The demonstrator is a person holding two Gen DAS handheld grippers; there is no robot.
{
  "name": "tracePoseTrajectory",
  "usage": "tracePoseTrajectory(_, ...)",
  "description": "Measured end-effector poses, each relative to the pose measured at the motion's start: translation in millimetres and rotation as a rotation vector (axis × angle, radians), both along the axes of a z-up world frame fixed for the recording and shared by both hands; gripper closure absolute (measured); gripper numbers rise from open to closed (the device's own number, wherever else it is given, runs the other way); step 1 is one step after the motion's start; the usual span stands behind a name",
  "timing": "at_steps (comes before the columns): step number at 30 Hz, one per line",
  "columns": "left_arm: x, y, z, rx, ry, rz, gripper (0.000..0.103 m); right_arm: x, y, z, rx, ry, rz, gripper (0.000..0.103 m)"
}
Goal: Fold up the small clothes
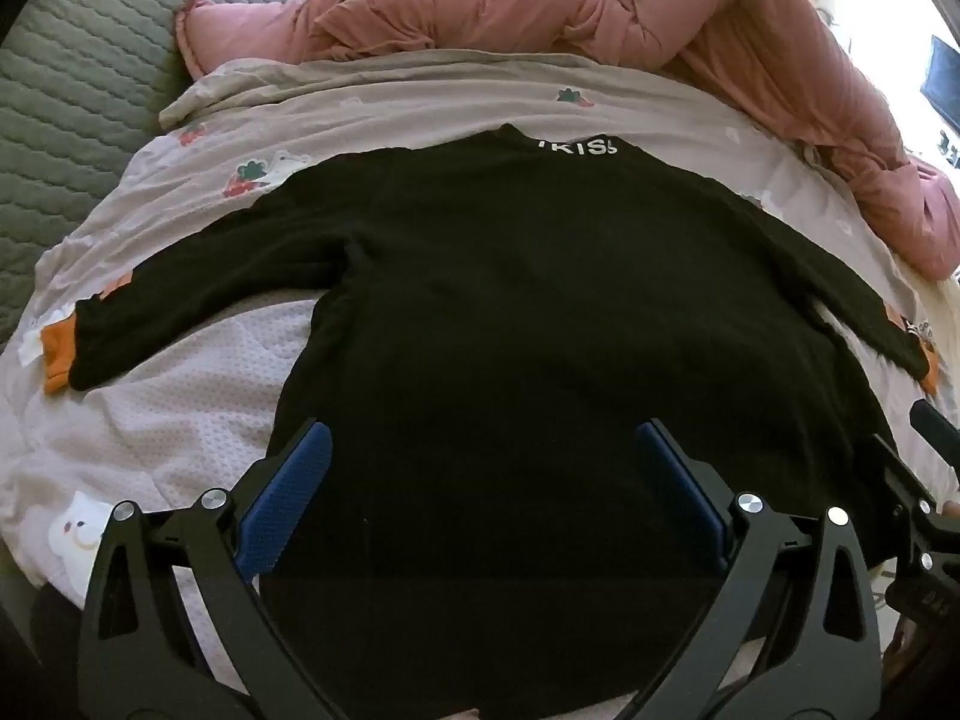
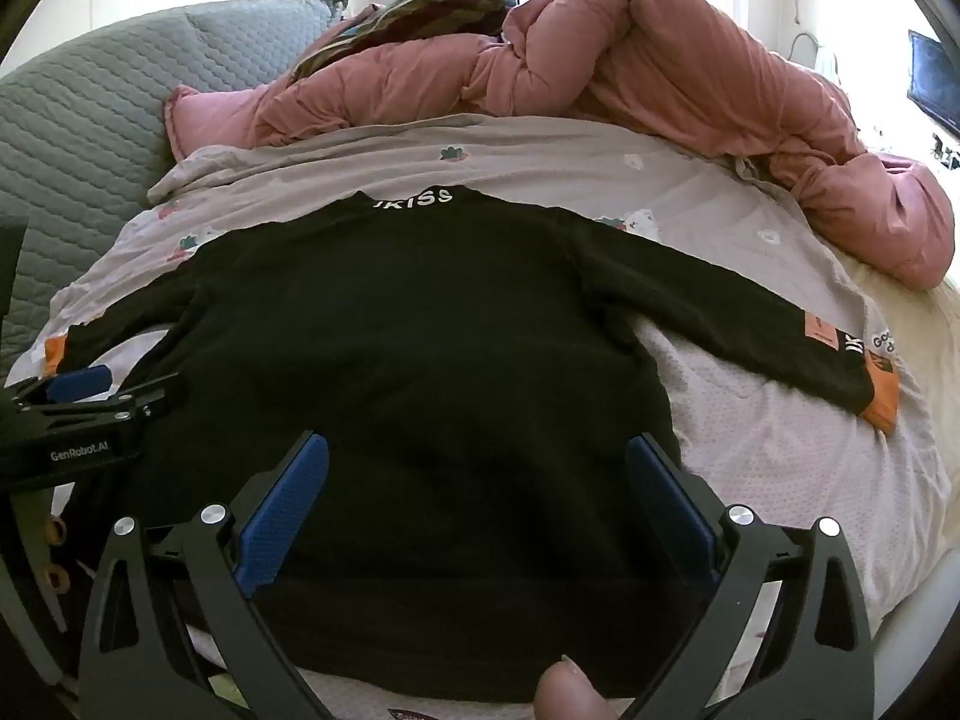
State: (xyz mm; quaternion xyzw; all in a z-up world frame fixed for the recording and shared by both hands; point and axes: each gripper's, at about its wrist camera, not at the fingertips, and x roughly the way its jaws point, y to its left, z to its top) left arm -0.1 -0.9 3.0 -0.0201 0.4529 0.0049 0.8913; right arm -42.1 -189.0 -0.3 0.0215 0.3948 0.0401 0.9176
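Left wrist view shows the black sweater spread flat on the bed, collar at twelve o'clock, sleeves reaching toward nine and three, hem nearest the camera. Left claw hangs released over the lower body of the garment, blue pads wide apart, nothing between them. Right claw is likewise spread wide and empty, tilted down over the hem. My read: a tidy first fold wants each claw pinching a sleeve cuff or side edge cleanly, taking only the sweater's cloth, not the sheet beneath. Pink duvet is heaped at twelve to two o'clock, well apart from the sweater. Both claws pitch steeply downward, side by side.
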Motion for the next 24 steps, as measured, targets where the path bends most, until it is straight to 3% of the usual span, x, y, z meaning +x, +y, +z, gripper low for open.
tracePoseTrajectory(24,-0.5,-1.2,0.0,0.003,-0.001,0.0,0.008,-1.3,0.4,-0.6,-0.002,-0.002,0.0,0.004)
